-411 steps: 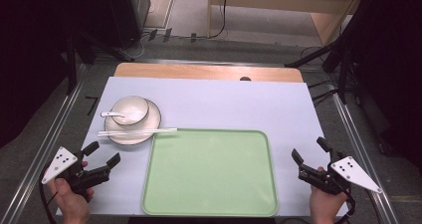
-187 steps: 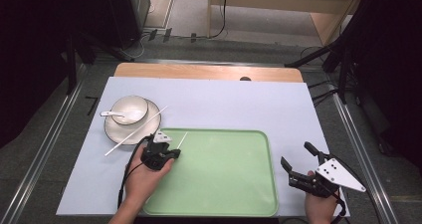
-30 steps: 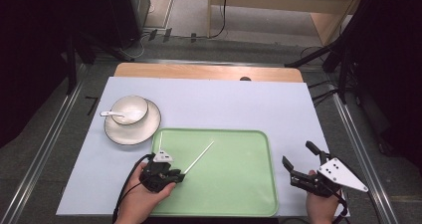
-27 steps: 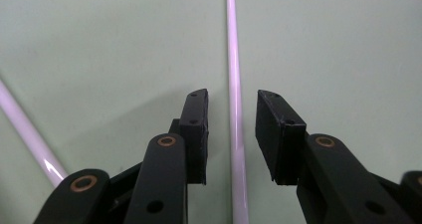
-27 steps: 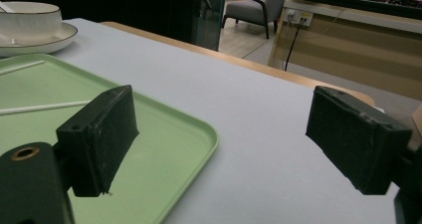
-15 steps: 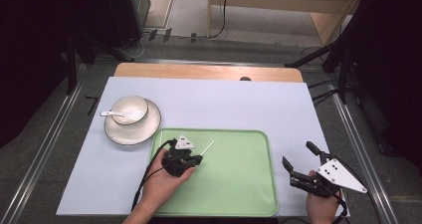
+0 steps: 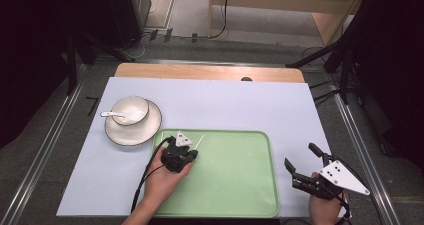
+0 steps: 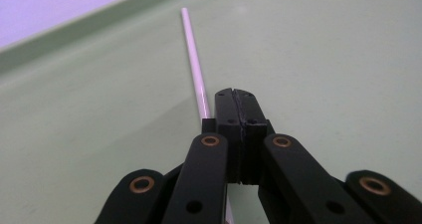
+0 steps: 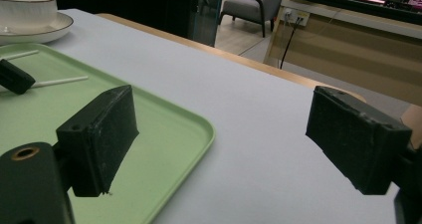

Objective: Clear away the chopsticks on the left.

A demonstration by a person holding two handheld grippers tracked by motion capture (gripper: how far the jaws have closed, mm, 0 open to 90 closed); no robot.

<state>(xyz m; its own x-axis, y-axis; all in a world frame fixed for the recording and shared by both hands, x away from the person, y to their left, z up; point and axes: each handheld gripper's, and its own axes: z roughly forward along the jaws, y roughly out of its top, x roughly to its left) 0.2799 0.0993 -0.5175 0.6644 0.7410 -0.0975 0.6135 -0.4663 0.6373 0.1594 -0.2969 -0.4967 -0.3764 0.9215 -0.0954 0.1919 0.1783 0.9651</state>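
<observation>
Left gripper [image 7: 186, 154]: over the far-left corner of the green tray [image 7: 235, 185], jaws pressed fully together. In the left gripper view, a thin white chopstick [image 8: 195, 69] runs along the left side of the closed jaws and passes beneath them; whether it is pinched cannot be told. Two white stick tips show just beyond the gripper in the high view, at the tray's far-left rim.

Right gripper [image 7: 302, 163]: beyond the tray's near-right corner, above the pale table [image 7: 280, 110], jaws spread wide, holding nothing.

Bowl [image 7: 129, 110]: white, on a white saucer [image 7: 150, 127], left of the tray; a white spoon [image 7: 113, 115] lies in it.
</observation>
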